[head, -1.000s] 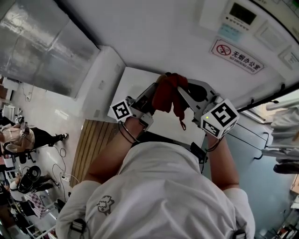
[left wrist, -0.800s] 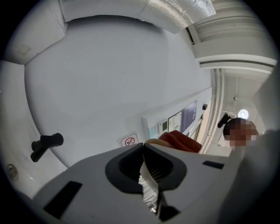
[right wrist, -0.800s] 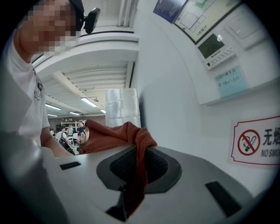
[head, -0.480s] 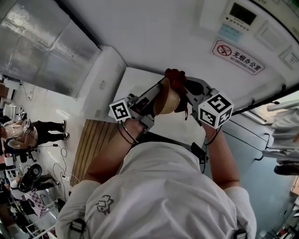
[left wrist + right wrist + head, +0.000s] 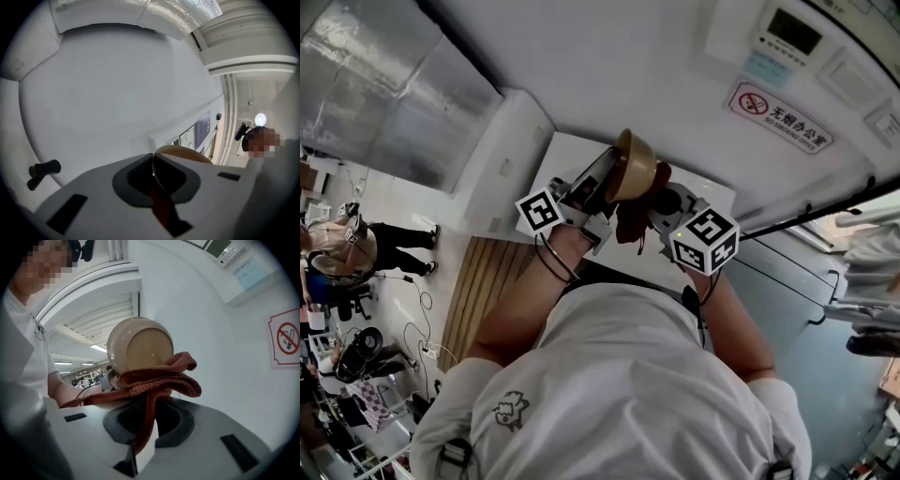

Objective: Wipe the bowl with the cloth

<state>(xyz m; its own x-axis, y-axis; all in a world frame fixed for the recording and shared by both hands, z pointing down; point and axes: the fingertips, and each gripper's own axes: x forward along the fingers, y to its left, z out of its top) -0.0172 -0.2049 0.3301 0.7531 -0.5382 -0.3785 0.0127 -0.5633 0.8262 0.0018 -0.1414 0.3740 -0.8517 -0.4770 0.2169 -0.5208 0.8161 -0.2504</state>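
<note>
1. The left gripper sits just above the centre of the head view, its jaws pinched down tight on the rim of the bowl.
2. In the left gripper view the two dark pads meet at centre frame with only the thin rim edge between them. The bowl's tan wall rises just behind and right of the jaws.
3. The bowl is up in the air, tipped on its side, above the white table in the upper middle of the head view.
4. The right gripper comes in from the right of centre, clamped on the cloth. A strip of red fabric runs down through the closed jaws in the right gripper view.
5. There the cloth bunches in folds above the jaws at centre frame and presses against the lower outside of the bowl, whose round base faces that camera.
6. From the head view, the cloth hangs dark red just below the bowl, between the two grippers.
7. A no-smoking sign hangs on the wall at upper right.
</note>
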